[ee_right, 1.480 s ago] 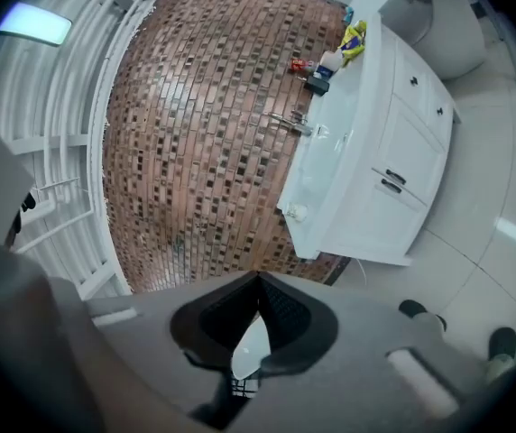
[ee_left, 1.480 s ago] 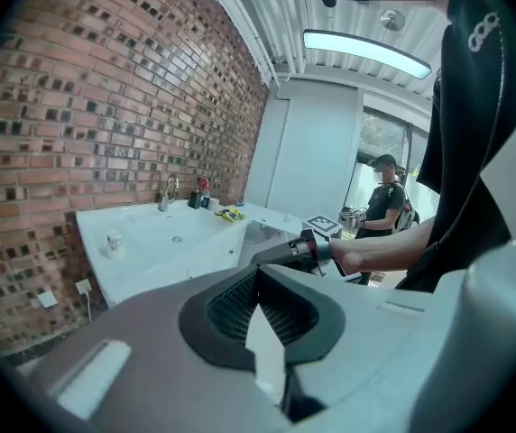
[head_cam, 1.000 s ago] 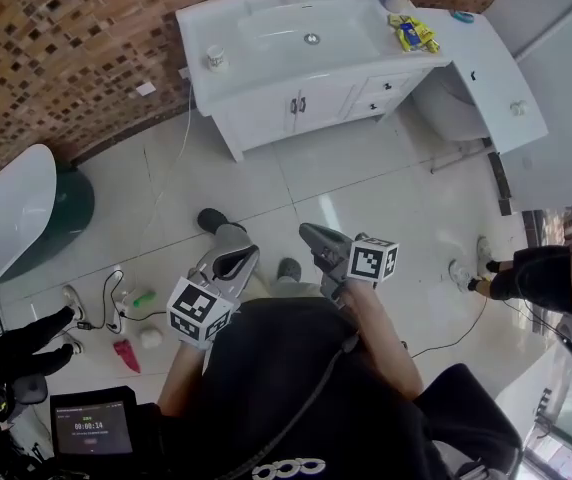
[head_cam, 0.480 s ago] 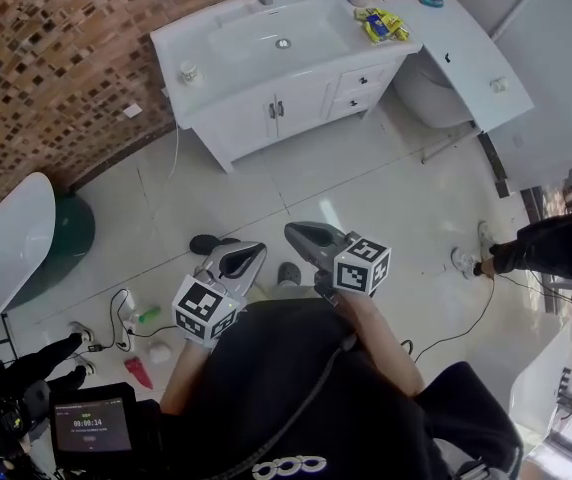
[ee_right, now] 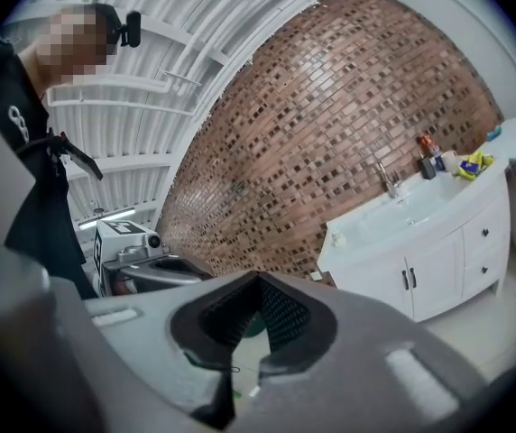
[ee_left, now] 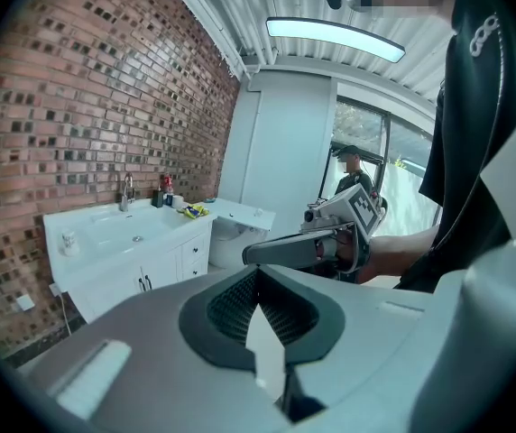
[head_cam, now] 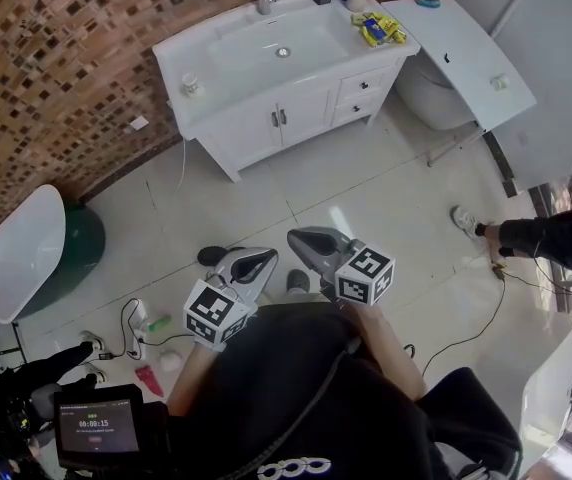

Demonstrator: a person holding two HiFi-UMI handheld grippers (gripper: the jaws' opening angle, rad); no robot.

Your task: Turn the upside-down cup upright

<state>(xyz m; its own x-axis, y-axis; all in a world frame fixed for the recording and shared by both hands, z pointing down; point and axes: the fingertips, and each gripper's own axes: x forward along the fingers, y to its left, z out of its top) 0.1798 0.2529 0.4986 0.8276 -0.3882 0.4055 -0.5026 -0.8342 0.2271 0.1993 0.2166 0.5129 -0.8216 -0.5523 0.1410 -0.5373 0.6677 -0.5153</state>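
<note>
The left gripper [head_cam: 256,260] and right gripper [head_cam: 306,238] are both closed and empty, well away from the cup [head_cam: 193,85] on the worktop [head_cam: 178,50].

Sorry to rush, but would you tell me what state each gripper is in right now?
Left gripper: closed, holding nothing.
Right gripper: closed, holding nothing.

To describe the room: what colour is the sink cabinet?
White: the sink cabinet shows best in the head view.
</note>
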